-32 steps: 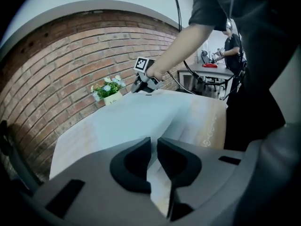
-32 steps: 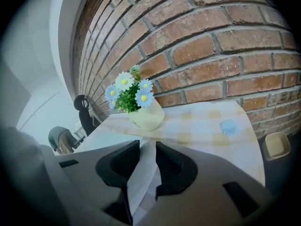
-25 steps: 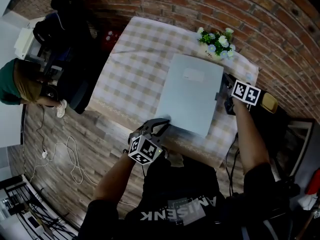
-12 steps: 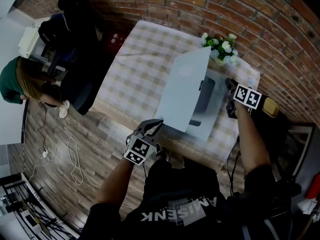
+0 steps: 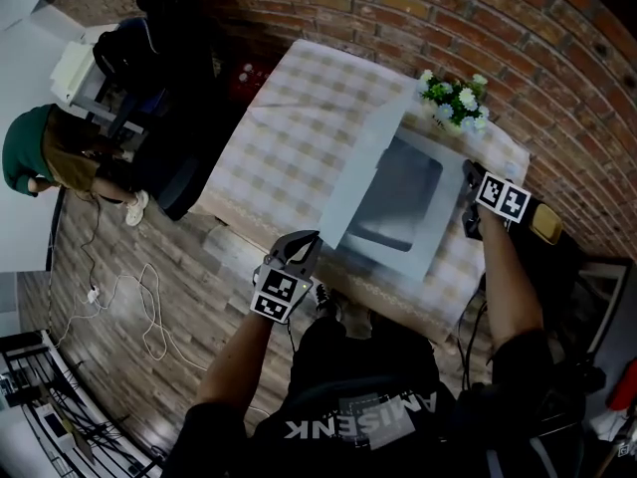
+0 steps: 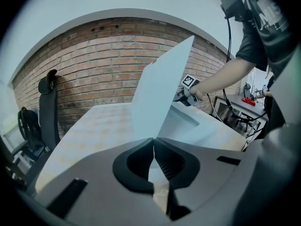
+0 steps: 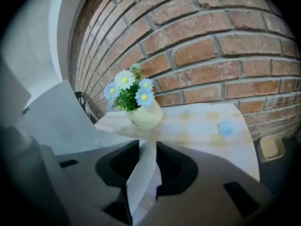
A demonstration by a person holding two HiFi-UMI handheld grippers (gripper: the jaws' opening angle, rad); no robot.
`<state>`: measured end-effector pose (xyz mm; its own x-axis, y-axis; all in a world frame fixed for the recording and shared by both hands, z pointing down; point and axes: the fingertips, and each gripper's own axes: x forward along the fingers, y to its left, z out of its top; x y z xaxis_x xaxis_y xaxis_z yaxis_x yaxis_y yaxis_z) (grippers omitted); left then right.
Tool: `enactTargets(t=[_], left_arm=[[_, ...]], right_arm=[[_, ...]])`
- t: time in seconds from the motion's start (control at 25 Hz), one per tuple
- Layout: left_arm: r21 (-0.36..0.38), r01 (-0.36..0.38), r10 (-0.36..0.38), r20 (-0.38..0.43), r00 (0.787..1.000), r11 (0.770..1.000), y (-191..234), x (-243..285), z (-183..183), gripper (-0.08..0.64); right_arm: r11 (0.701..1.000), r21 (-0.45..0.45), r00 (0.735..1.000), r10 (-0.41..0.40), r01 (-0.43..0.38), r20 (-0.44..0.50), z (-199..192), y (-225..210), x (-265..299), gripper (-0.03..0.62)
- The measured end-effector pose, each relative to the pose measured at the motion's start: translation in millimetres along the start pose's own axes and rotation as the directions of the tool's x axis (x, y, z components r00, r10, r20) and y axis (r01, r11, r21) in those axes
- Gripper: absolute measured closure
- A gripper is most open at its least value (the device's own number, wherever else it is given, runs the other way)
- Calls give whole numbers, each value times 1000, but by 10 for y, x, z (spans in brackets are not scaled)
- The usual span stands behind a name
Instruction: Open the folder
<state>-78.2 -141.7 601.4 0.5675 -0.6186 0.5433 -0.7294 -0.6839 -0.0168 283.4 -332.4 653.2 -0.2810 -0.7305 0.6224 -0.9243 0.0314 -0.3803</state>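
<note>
A pale blue folder lies on the checked table (image 5: 289, 127). Its cover (image 5: 363, 172) stands raised at a steep angle, and the darker inside of its base (image 5: 398, 202) shows. My left gripper (image 5: 307, 239) is shut on the cover's near corner. In the left gripper view the cover (image 6: 160, 98) rises straight from the closed jaws (image 6: 153, 142). My right gripper (image 5: 468, 195) is at the folder's right edge. In its own view a pale edge of the folder (image 7: 143, 168) sits gripped between the jaws (image 7: 146, 147).
A small pot of flowers (image 5: 453, 98) stands at the table's far right corner, close to the brick wall (image 5: 557, 58). A person (image 5: 40, 157) and a dark office chair (image 5: 169, 38) are to the left. Cables (image 5: 119, 317) lie on the wooden floor.
The cover, flat a second ago, has swung up and to the left with my left gripper on its corner. The right gripper has stayed at the folder's right edge.
</note>
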Motion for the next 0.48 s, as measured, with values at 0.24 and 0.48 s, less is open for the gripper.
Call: enactTargets(t=[0.24,0.48], left_arm=[[-54,-123,122,-4,992,991,251,-62,-81,543],[-118,-196,194,-32,981,973,438,-52,-235,543]], right_arm=[[1000,4,1000,-8,8,6,8,12,-7,449],[1000,-6,1000,-16,16,7,3,13,-1,451]])
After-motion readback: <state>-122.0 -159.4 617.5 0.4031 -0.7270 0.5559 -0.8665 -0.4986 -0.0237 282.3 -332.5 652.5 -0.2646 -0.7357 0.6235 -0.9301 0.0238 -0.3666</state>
